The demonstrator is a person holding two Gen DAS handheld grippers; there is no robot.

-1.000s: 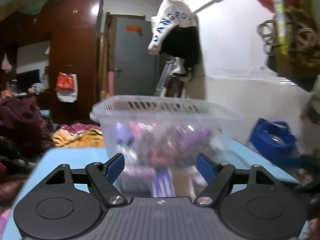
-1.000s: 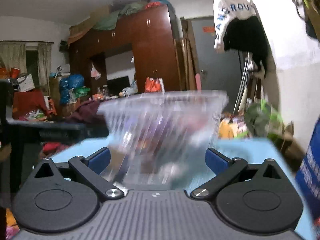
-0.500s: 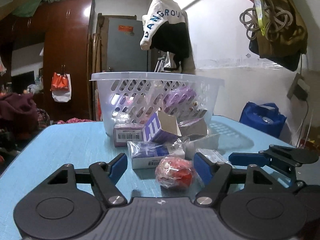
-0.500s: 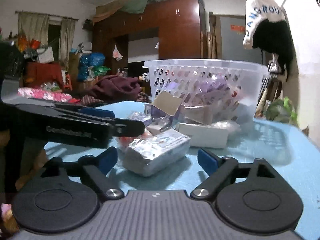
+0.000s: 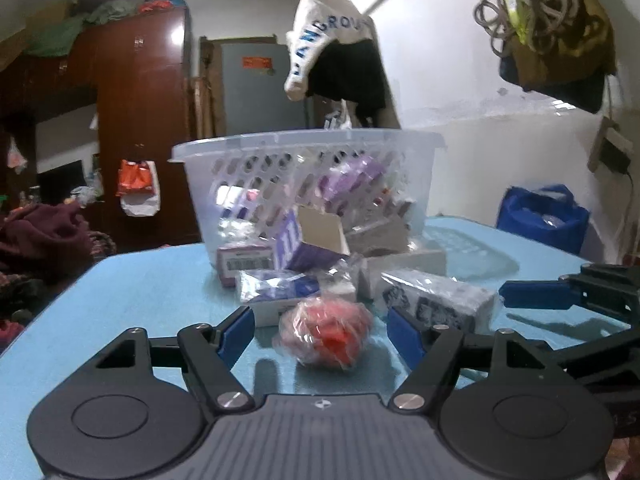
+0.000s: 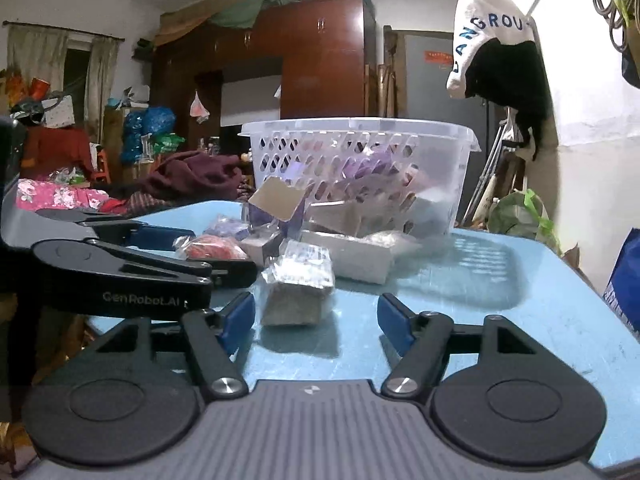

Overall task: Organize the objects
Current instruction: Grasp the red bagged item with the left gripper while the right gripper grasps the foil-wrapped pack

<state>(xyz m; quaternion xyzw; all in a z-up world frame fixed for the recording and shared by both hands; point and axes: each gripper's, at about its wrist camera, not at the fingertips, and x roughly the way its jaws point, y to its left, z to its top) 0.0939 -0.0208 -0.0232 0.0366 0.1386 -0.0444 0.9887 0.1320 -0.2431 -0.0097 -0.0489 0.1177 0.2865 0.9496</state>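
Basket (image 5: 308, 148): clear plastic with a holed wall, standing on the blue table (image 5: 152, 280); packets show through it
Boxes (image 5: 280, 284): a loose heap against the basket's near wall; purple and white, some wrapped in film
Red bundle (image 5: 326, 330): in clear wrap, nearest of the heap; between the pads, untouched
Wrapped block (image 6: 298, 284): film-covered, in front of the basket
Left gripper (image 5: 322, 328): jaws apart, just narrowing
Right gripper (image 6: 316, 318): jaws apart, just narrowing; holding nothing

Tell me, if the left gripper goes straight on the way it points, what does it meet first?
Most likely the red wrapped ball: it lies just ahead of the open left gripper, about midway between the fingers. The boxes are behind it. Depth is hard to judge.
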